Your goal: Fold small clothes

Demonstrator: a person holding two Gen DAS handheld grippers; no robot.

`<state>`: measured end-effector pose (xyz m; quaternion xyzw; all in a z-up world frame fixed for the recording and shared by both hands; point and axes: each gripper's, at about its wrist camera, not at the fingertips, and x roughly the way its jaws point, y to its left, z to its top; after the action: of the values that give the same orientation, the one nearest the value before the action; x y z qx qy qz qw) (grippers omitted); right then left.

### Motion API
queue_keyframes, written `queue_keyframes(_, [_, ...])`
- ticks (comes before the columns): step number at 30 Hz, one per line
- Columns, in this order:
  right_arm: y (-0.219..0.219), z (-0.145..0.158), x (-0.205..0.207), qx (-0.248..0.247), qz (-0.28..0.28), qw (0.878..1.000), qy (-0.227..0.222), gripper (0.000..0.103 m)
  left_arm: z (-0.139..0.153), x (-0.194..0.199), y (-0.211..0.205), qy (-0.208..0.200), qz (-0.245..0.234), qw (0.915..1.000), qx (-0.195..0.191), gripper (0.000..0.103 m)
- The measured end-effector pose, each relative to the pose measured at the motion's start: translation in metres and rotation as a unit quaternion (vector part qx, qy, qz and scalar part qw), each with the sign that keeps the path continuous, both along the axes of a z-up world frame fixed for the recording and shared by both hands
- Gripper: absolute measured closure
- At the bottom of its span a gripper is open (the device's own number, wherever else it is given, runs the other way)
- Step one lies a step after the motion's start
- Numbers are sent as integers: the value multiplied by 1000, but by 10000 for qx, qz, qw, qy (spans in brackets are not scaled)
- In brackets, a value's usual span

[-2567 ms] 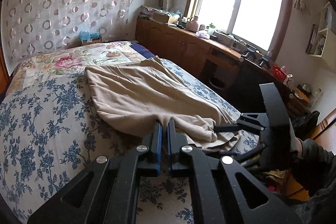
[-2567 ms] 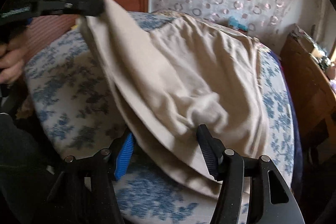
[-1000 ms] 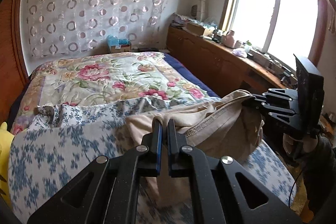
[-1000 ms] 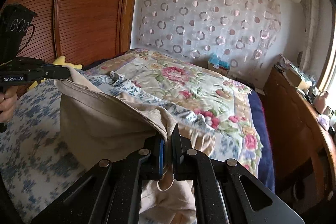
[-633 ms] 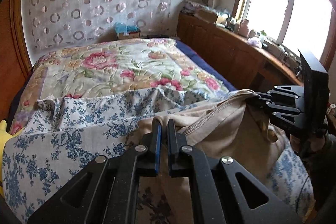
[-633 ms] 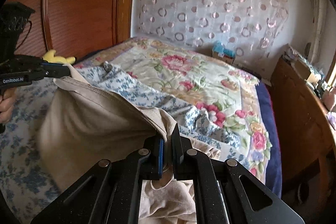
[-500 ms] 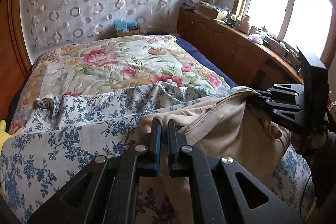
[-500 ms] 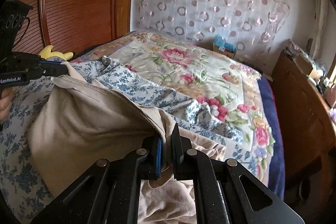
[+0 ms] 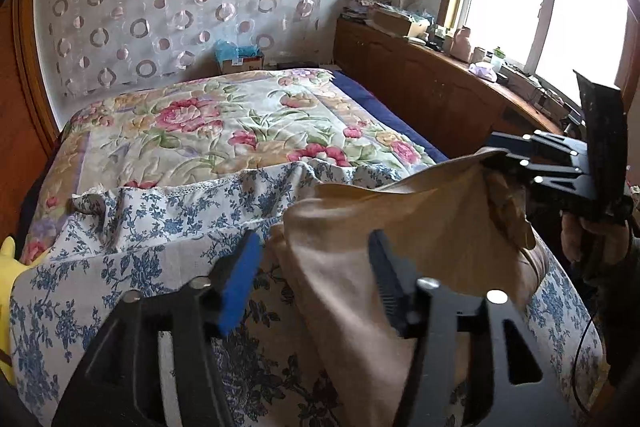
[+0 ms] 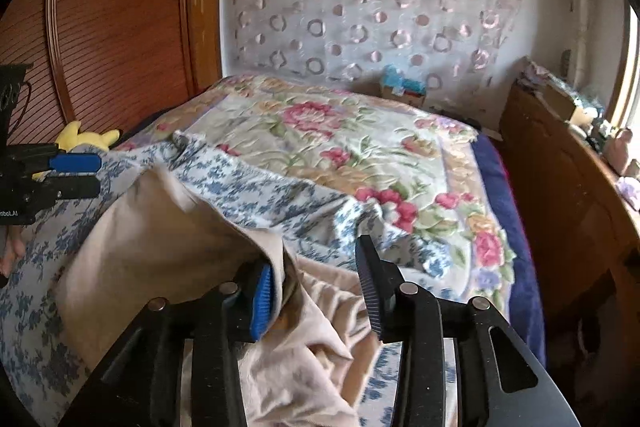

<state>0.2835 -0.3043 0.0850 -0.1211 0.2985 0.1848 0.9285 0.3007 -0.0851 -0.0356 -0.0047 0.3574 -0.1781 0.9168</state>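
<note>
"So, where does the garment sit?"

"Loosely on the bed, over the blue-flowered sheet (image 9: 120, 267). It is a beige garment (image 9: 420, 227) of soft, matte cloth, bunched and creased at the near end and smoother across its broad middle. One stitched edge runs up from between my left fingers toward my right claw (image 10: 316, 291)."

"And your claws?"

"My left claw (image 9: 312, 275) stands wide apart, with a blue ribbed pad on one side and a black ribbed pad on the other. The cloth passes between them and lies against the black one. My right claw is apart too. A fold of the garment rests against its blue pad, and crumpled fabric heaps up below the gap. From the left camera a corner of the cloth still drapes at the right claw's tips."

"What lies around it?"

"Beyond the thin, wrinkled sheet with its lace-trimmed border there is a quilted floral quilt (image 9: 200, 131), puffy, with pink roses and a navy border. A yellow plush toy (image 10: 86, 137) sits by the ribbed wooden panel (image 10: 120, 27). A sheer curtain (image 9: 160, 7) with ring shapes covers the far wall, and a long wooden cabinet (image 9: 420, 87) runs under the bright window."
</note>
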Motion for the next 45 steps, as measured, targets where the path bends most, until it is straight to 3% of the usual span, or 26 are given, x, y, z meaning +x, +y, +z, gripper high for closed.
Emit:
queue_keyframes(10, [1, 7, -43, -185, -86, 9997, -165, 59, -26, -9, -15, 288, -242, 9988, 302, 35])
queue_keyframes(16, [11, 8, -15, -658, -273, 9965, -447, 59, -24, -18, -17, 228, -230, 9990, 320, 35])
queue_keyframes(26, [21, -9, 34, -788, -543, 9949, 309, 58, -27, -23, -15, 275, -210, 9988, 357, 34])
queue_keyframes(30, [16, -6, 46, -1055, -987, 9893, 198, 58, -26, -21, -14, 272, -186, 9988, 361, 34])
queue_keyframes(34, [10, 5, 38, -730, -1042, 9917, 172, 58, -27, -12, -12, 329, -136, 9989, 308, 34])
queue_keyframes(40, [-2, 1, -6, -175, -669, 9969, 367, 58, -31, 0, -9, 414, -77, 9987, 278, 34])
queue_keyframes(45, [-21, -12, -36, 459, -560, 9943, 782, 45, -37, 11, -10, 490, -74, 9983, 311, 34])
